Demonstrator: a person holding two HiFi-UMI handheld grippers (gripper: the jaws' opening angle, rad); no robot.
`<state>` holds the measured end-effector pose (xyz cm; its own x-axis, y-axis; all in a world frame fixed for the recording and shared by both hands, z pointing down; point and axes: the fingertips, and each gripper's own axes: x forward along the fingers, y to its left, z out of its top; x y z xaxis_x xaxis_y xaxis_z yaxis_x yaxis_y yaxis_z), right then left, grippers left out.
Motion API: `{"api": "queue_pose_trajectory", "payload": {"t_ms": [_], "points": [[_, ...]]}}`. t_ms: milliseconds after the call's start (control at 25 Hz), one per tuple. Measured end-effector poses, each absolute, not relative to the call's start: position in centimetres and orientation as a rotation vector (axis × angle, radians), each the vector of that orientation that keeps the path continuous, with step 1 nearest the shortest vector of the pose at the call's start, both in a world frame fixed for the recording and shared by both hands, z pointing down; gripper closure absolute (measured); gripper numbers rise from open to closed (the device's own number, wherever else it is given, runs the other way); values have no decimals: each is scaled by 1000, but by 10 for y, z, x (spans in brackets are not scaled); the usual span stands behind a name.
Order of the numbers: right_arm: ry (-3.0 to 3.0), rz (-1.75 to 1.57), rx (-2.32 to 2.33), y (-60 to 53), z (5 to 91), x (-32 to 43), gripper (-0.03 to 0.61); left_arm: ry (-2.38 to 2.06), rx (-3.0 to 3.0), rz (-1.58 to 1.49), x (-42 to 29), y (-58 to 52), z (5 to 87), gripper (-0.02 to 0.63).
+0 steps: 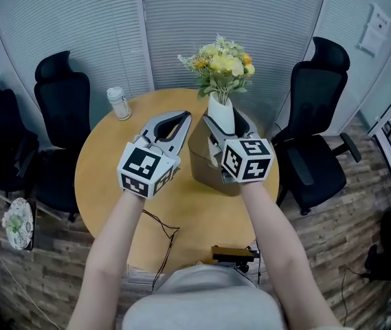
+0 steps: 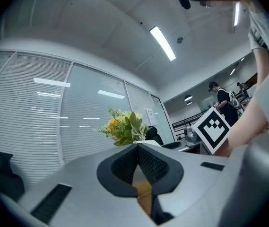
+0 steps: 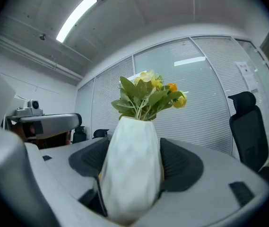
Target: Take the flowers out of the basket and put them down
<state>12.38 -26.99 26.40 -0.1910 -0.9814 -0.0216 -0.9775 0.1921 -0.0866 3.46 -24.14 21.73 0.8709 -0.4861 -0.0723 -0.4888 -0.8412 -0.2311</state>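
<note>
While right tool point(image 3: 132, 174) clamps white flower vase point(image 3: 133, 145) at brown basket point(image 1: 207, 163), left tool point(image 2: 138, 167) pinched together

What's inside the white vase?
Yellow and orange flowers with green leaves stick out of the top of the white vase. Their lower stems are hidden inside it, and whether it holds any water cannot be seen.

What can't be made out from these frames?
- Bottom of the vase: in the head view it is hidden behind the right gripper; in the right gripper view it is cut off by the gripper's body. Whether it is clear of the basket is unclear.
- Inside of the basket: head view, blocked by vase and gripper.
- Contents of the jar: head view, too small.
- Dark device: head view, too small to identify.
</note>
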Motion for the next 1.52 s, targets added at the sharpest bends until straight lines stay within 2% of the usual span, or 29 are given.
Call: {"api": "queue_pose_trajectory", "payload": {"t_ms": [600,1520], "points": [[2398,-47,-1711,-258,261,64,216,896,-2893,47,-15,-252,239,611],[2550,-76,-1474,-260,312,-26,216,1096,-2966,34,-76,-283,292,611]]}}
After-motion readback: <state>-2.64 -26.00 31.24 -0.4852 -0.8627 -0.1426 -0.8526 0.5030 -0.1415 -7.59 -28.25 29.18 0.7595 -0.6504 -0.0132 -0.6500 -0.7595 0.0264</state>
